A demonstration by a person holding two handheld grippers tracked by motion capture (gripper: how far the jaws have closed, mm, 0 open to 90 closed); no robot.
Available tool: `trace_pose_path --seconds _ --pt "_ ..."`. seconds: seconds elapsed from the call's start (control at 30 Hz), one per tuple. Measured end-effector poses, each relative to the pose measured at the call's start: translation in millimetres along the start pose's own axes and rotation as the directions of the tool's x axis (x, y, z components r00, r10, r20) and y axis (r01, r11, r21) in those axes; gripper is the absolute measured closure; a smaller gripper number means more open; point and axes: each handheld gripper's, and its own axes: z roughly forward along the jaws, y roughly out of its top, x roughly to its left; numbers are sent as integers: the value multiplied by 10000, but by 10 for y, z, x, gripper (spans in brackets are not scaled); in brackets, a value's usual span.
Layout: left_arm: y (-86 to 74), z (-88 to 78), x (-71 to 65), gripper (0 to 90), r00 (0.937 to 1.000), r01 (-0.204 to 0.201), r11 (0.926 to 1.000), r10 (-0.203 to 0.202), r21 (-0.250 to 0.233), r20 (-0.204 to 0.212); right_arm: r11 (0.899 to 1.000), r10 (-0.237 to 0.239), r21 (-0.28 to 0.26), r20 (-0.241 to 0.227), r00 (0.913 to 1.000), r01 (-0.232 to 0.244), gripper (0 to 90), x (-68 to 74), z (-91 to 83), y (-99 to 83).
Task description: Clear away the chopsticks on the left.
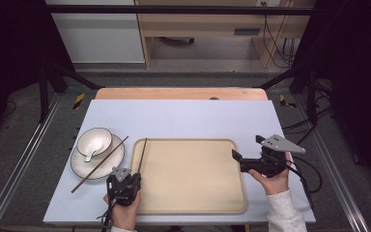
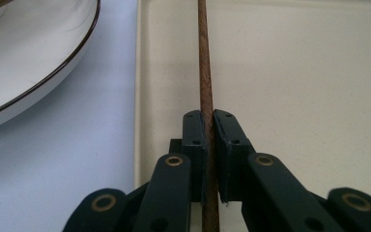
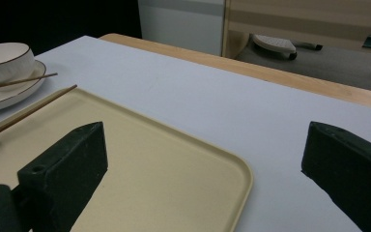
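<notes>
A brown chopstick point(image 1: 142, 154) lies along the left rim of the beige tray point(image 1: 193, 193), pointing away from me. My left gripper point(image 1: 134, 176) is shut on its near end. In the left gripper view the chopstick point(image 2: 204, 58) runs straight up between the closed fingertips point(image 2: 193, 130). A second chopstick point(image 1: 99, 164) rests slantwise across the white plate point(image 1: 84, 169), which carries a bowl point(image 1: 96, 137) with a white spoon point(image 1: 91, 149). My right gripper point(image 1: 248, 148) hovers open at the tray's right edge, nothing between its fingers point(image 3: 72, 164).
The tray point(image 3: 140, 159) sits on a pale blue mat point(image 1: 183, 118) over a wooden table point(image 1: 178, 93). Black frame posts stand at both far corners. The plate and bowl point(image 3: 5, 58) are just left of the tray.
</notes>
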Motion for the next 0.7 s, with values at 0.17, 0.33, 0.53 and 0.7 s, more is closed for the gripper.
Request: trace_pose_path --seconds 0.17,0.33,0.53,0.7 --pt "17 17 -6 835 10000 -95 9998 95 179 -6 10000 9 -3 -4 10000 -9 29 3 3 -1" --pt "24 21 -11 819 9999 -145 9997 144 206 59 10000 5 1 -15 10000 -5 28 1 0 0" --pt "36 19 -12 811 9996 -267 9994 266 241 69 10000 15 -62 -17 10000 -15 29 -4 -10 4" --pt "132 -78 15 753 9985 -396 9989 404 -231 367 9998 57 -175 1 10000 -57 29 -21 -45 17"
